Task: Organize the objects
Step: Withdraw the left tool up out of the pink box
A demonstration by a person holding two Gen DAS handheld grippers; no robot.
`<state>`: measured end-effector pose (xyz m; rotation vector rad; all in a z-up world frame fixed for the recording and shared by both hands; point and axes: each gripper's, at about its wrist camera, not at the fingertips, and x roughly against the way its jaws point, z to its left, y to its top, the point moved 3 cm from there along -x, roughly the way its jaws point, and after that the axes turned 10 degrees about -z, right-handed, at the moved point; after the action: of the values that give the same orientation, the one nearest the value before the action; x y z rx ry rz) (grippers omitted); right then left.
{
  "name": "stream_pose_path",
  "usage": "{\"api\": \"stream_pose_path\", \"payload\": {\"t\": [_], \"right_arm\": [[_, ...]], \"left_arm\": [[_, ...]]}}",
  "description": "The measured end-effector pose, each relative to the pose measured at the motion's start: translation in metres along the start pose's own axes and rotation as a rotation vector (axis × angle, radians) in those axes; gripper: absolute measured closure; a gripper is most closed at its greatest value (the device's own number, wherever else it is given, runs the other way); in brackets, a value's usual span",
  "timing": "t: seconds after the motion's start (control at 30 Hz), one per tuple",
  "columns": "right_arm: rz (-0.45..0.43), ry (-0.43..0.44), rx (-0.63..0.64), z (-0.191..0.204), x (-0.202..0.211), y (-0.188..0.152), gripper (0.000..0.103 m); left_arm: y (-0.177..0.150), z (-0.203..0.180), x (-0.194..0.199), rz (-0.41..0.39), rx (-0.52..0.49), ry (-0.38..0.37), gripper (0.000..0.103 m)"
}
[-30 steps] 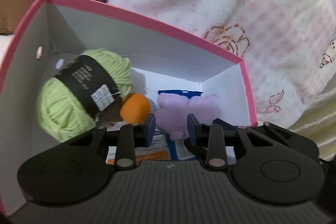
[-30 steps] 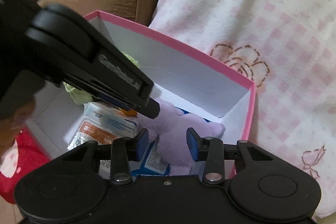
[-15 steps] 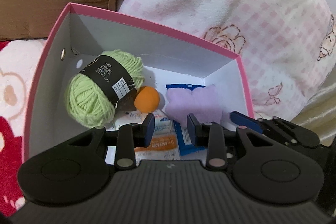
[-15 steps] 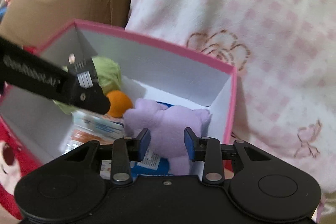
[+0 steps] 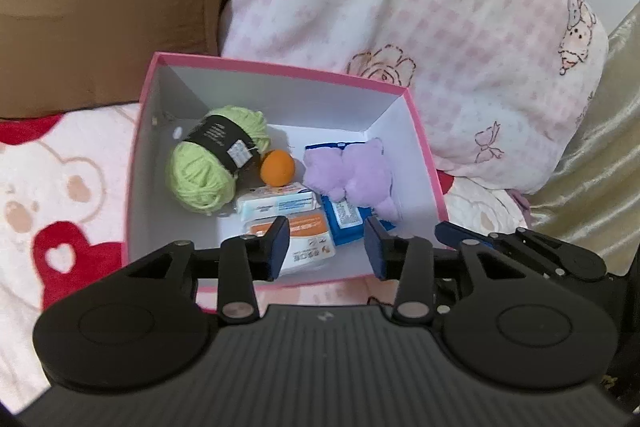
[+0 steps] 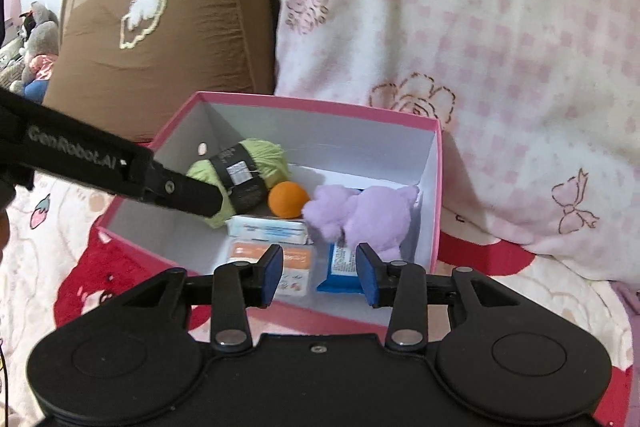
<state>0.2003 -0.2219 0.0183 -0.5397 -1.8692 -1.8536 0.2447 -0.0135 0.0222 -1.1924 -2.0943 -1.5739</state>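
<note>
Packing looks finished: green yarn ball [image 5: 208, 163], orange ball [image 5: 277, 167] and purple plush toy [image 5: 356, 175] lie inside the pink cardboard box [image 5: 280, 69], while left gripper [image 5: 326, 247] and right gripper [image 6: 318, 273], jaws just parted and empty, need a fresh target.

Pink box [image 5: 136, 163] on bear-print blanket [image 5: 60, 187]

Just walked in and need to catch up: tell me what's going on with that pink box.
A person is tidying small things into the pink box on a bed, with a gripper in each hand. It holds a green yarn ball, an orange ball, a purple plush toy and some small packets. The left gripper and right gripper sit above the box's near edge, both empty, their jaws just opened a little, nothing between them.
</note>
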Motion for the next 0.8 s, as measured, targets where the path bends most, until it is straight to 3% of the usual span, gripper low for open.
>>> {"api": "stream_pose_path", "payload": {"t": [0.23, 0.47, 0.8], "right_arm": [[-0.017, 0.01, 0.003, 0.019, 0.04, 0.003, 0.056], [-0.066, 0.021, -0.041, 0.025, 0.085, 0.007, 0.051], [-0.052, -0.002, -0.03, 0.038, 0.121, -0.004, 0.041]], "left_arm": [[-0.004, -0.001, 0.044, 0.04, 0.01, 0.009, 0.062], [-0.023, -0.001, 0.092, 0.013, -0.029, 0.028, 0.061], [-0.051, -0.003, 0.133, -0.015, -0.059, 0.052, 0.048]]}}
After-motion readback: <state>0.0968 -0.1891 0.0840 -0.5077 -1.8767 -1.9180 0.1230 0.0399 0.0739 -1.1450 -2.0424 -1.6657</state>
